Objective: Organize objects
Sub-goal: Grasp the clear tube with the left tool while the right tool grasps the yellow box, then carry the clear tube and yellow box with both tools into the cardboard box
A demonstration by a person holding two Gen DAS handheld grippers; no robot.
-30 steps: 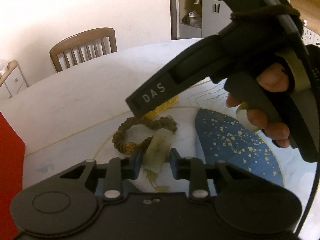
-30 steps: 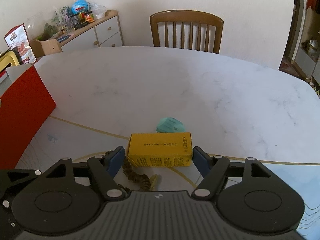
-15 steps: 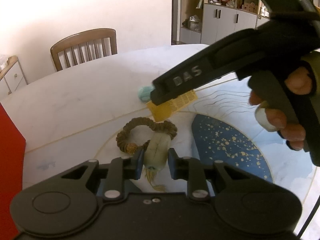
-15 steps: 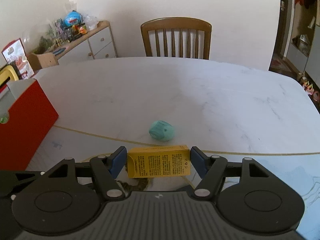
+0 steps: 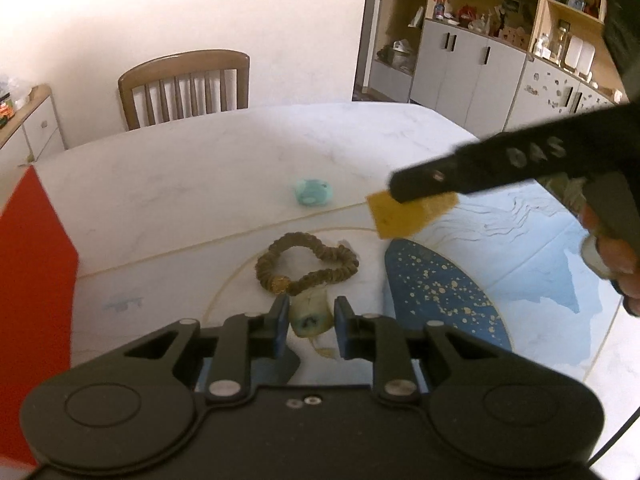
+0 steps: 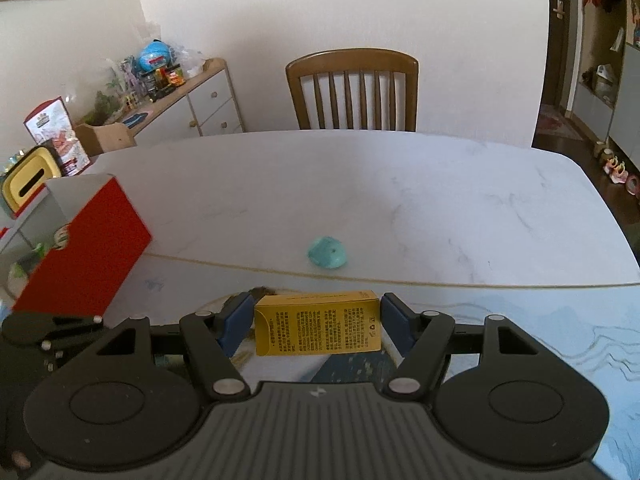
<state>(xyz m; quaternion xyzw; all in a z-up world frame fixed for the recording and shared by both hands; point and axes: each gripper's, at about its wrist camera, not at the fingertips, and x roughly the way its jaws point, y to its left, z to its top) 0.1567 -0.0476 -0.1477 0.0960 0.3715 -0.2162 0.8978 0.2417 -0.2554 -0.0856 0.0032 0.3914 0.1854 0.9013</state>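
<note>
At the far left, a red box (image 6: 86,240) is standing on the tabletop (image 6: 360,184), its top open; things seem to be lying inside it, though they are too small to tell. It is probably where the loose objects are meant to go.

Next across, the left claw (image 5: 308,320) is gripping a small pale cylindrical piece (image 5: 310,318) between its blue pads, lifted just clear of the surface. Just beyond it a brown braided bracelet (image 5: 306,264) is lying loose on the printed mat (image 5: 500,264). Farther back, a teal lump (image 6: 327,253) is sitting alone on the bare marble, well apart from the box.

To the right, the right claw (image 6: 318,326) is clamping a yellow carton (image 6: 318,328) at its two ends, held level above the mat; in the left wrist view the carton is hanging under that claw's dark finger.

Judging from this, the sorting is only partly done: two items are in hand but not yet placed, and the bracelet and teal lump are waiting untouched.
</note>
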